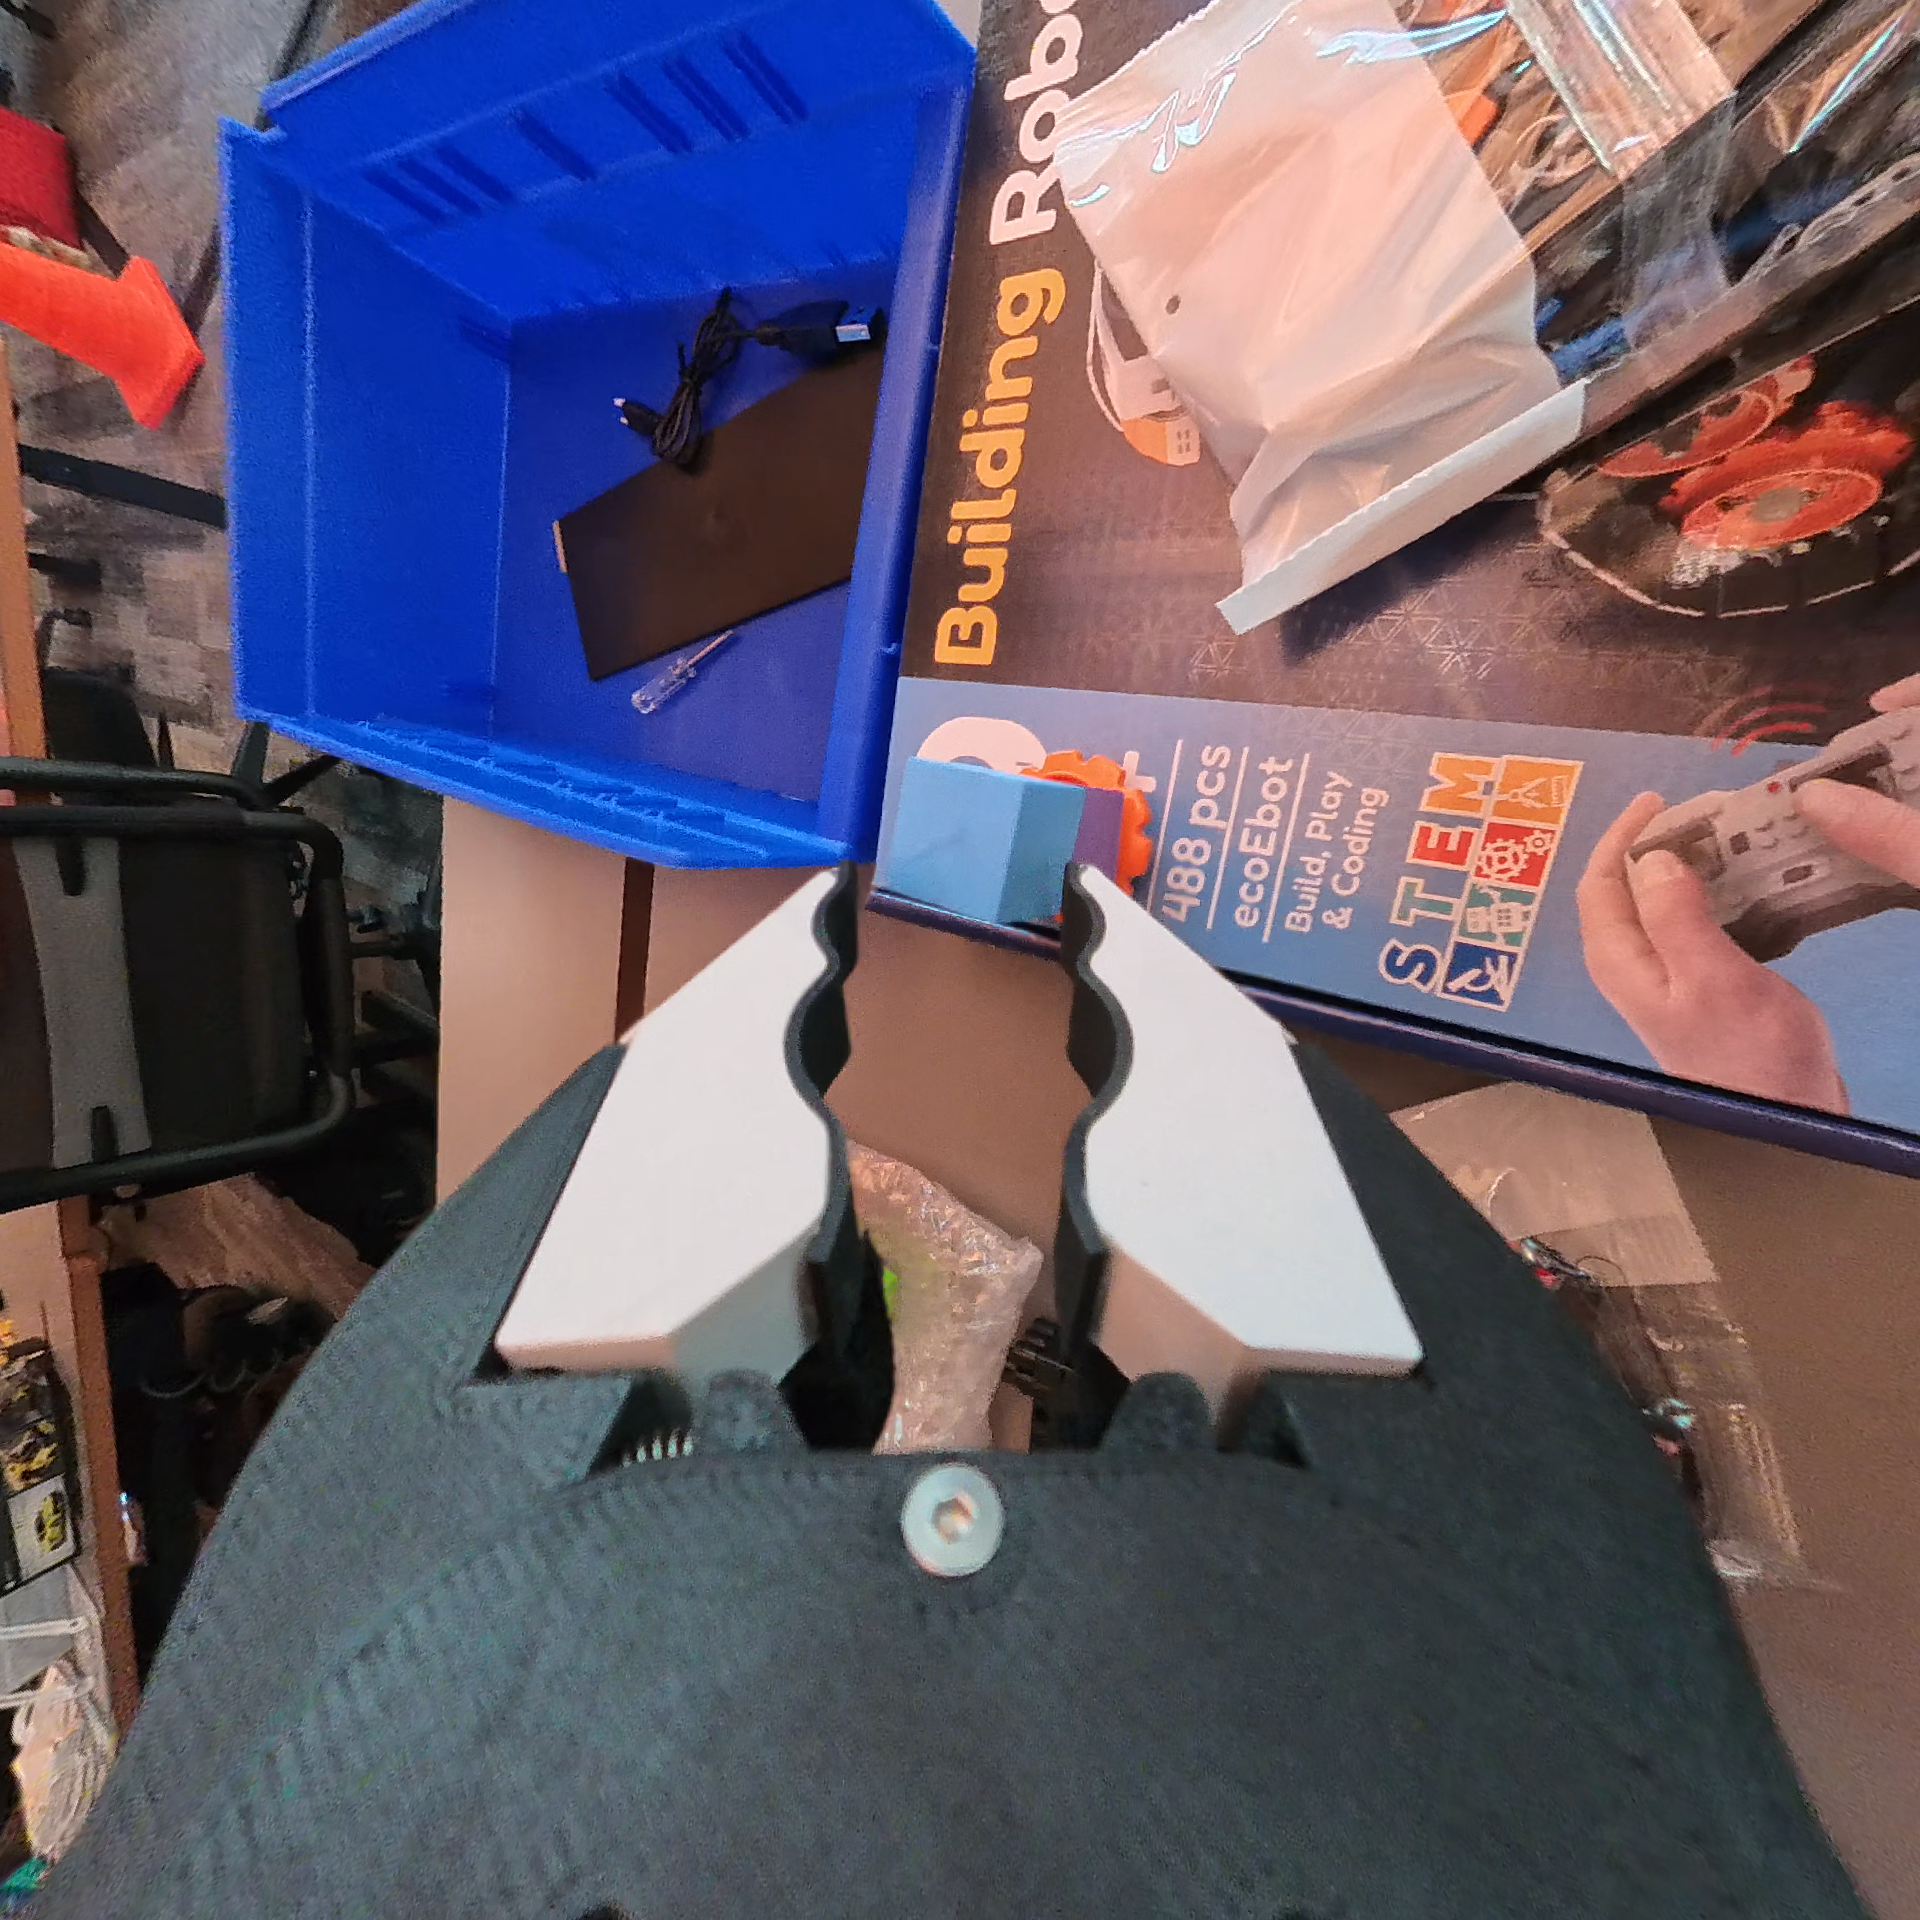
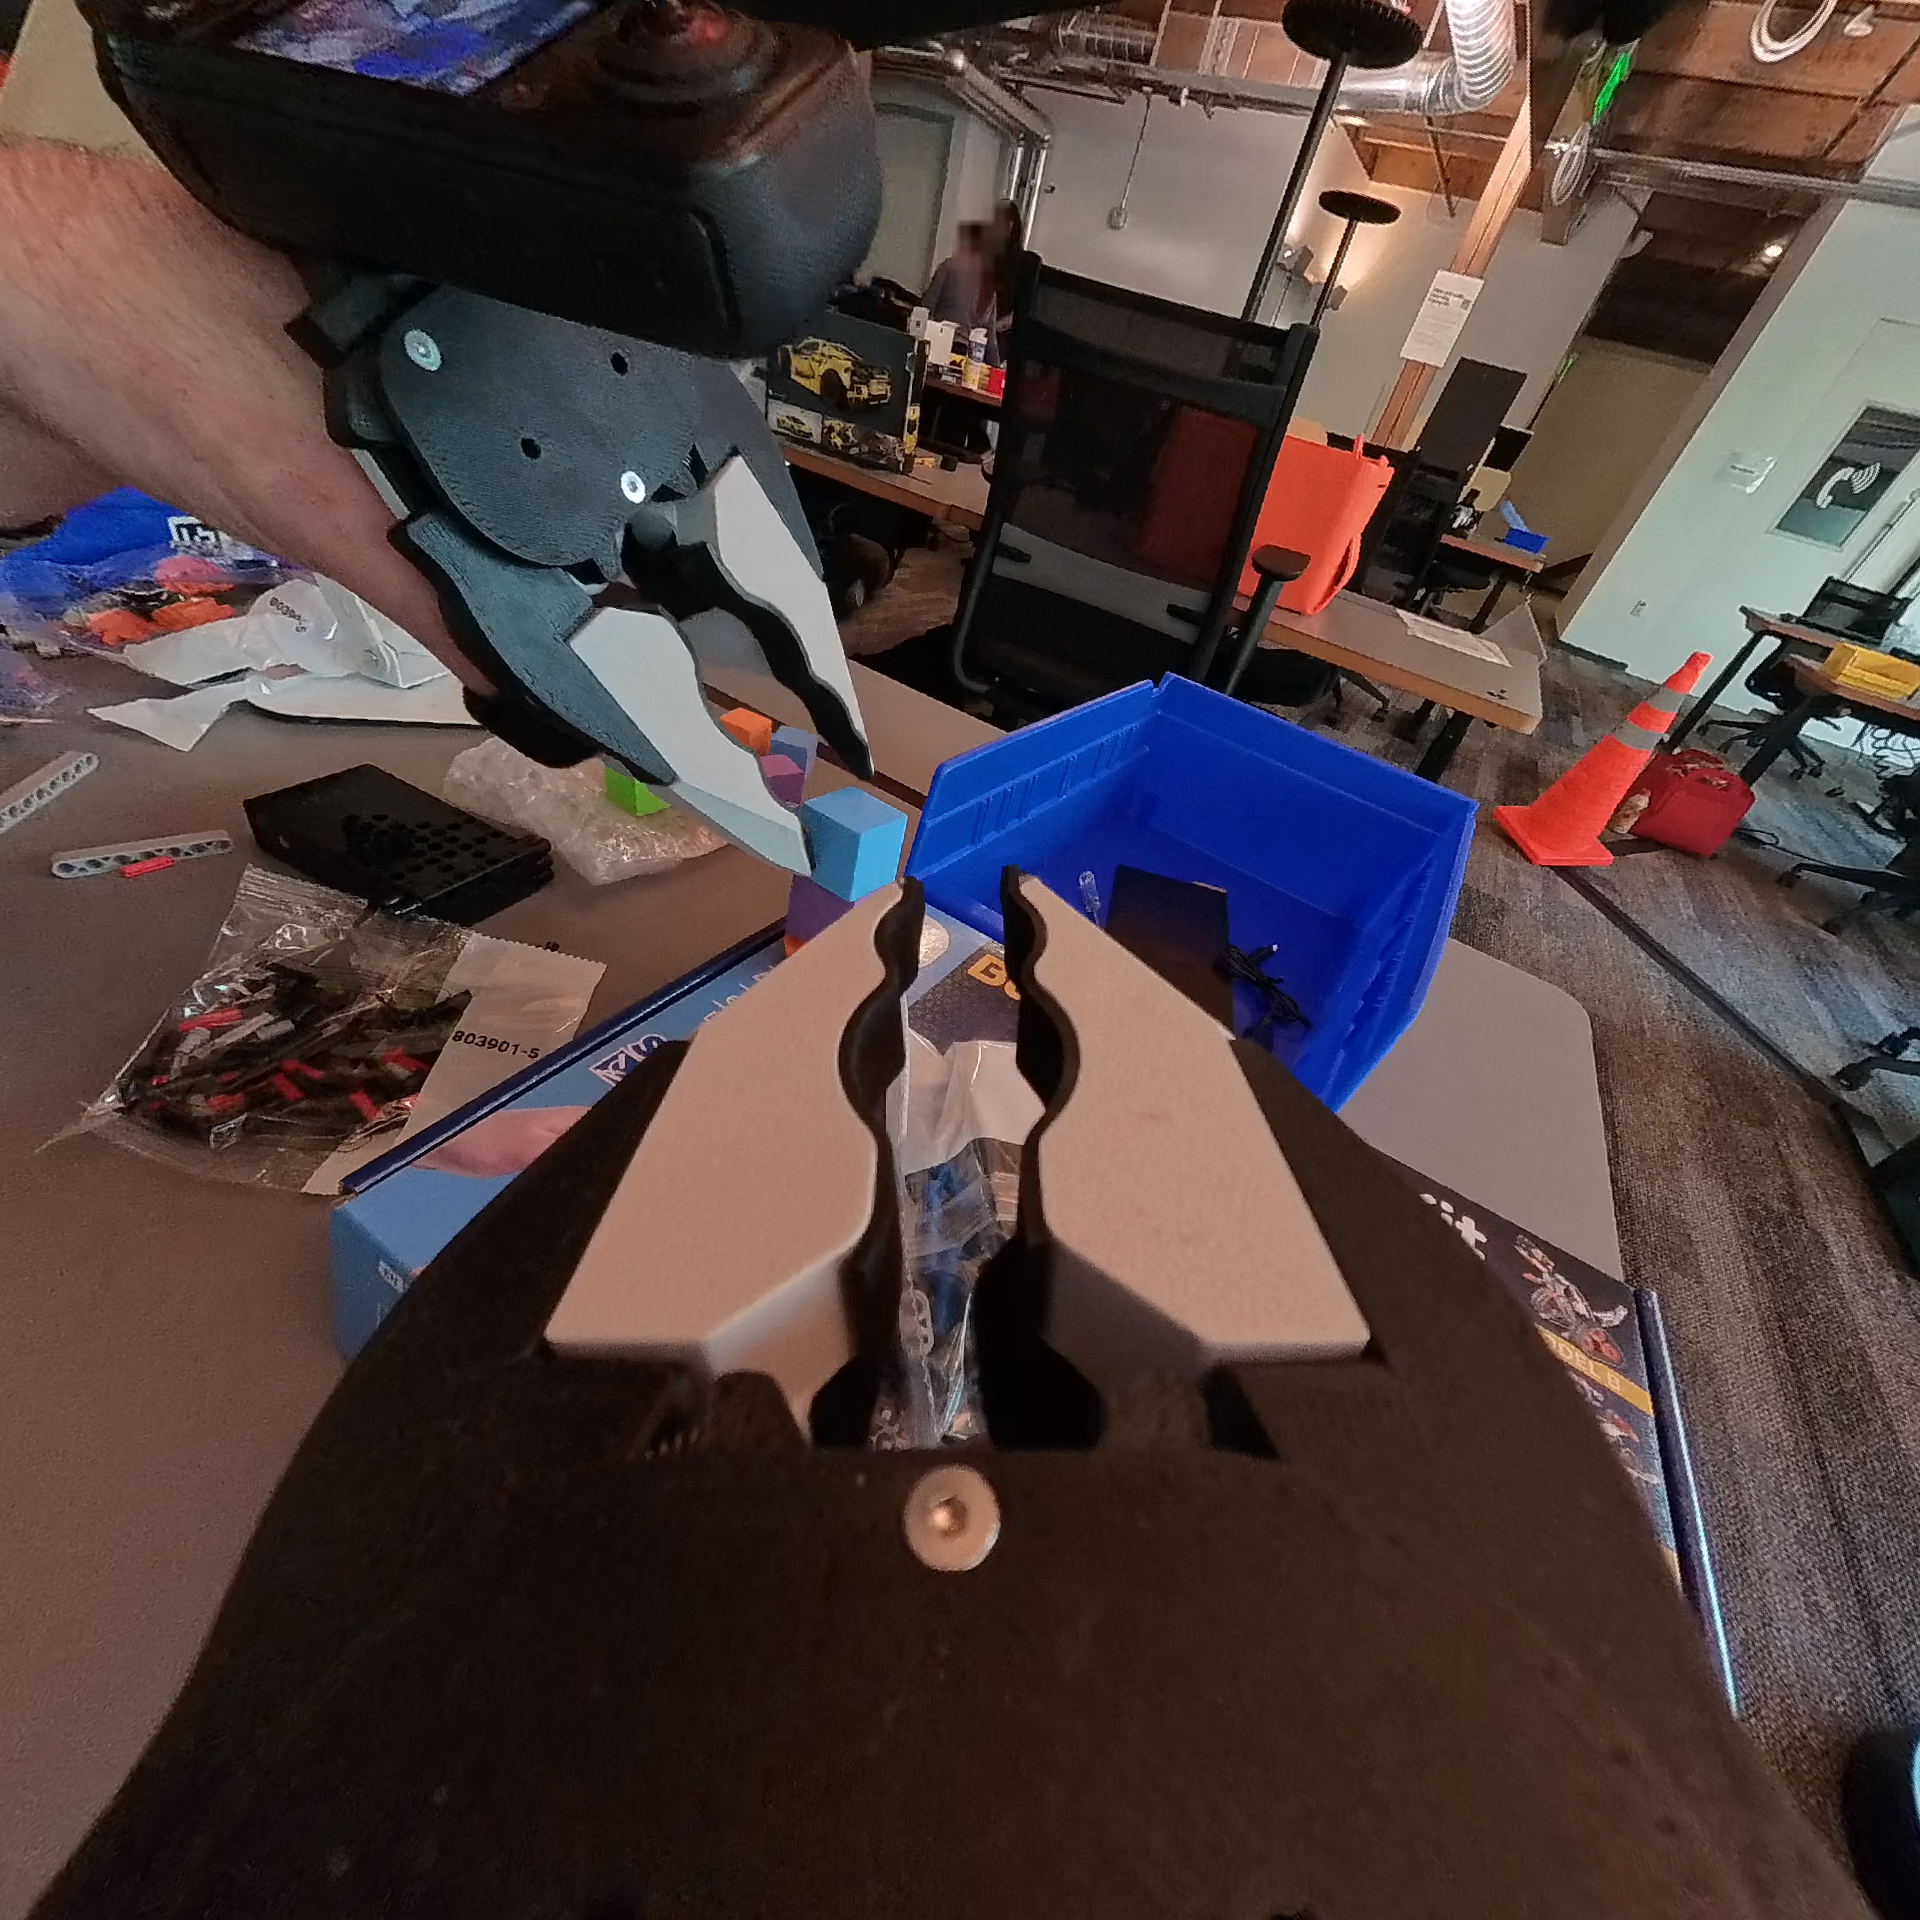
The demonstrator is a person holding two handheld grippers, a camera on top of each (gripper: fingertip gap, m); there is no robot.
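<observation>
Left wrist view: left hand-held gripper (image 1: 961, 883) released, jaws apart, tips either side of the blue cube (image 1: 977, 862); contact unclear. The cube sits on a purple block (image 1: 1101, 831) at the corner of the box (image 1: 1351, 831), upright, no long axis. The bin (image 1: 416, 416) is just beyond.

Right wrist view: right hand-held gripper (image 2: 961, 894) released, a narrow gap, nothing between its tips. It hangs over the box (image 2: 436, 1236) on the desk (image 2: 104, 1351), facing the cube (image 2: 857, 836) and bin (image 2: 1195, 769).

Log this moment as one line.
left gripper: open, at light blue cube on kit box | right gripper: open, empty, above box | blue bin: beside box
</observation>
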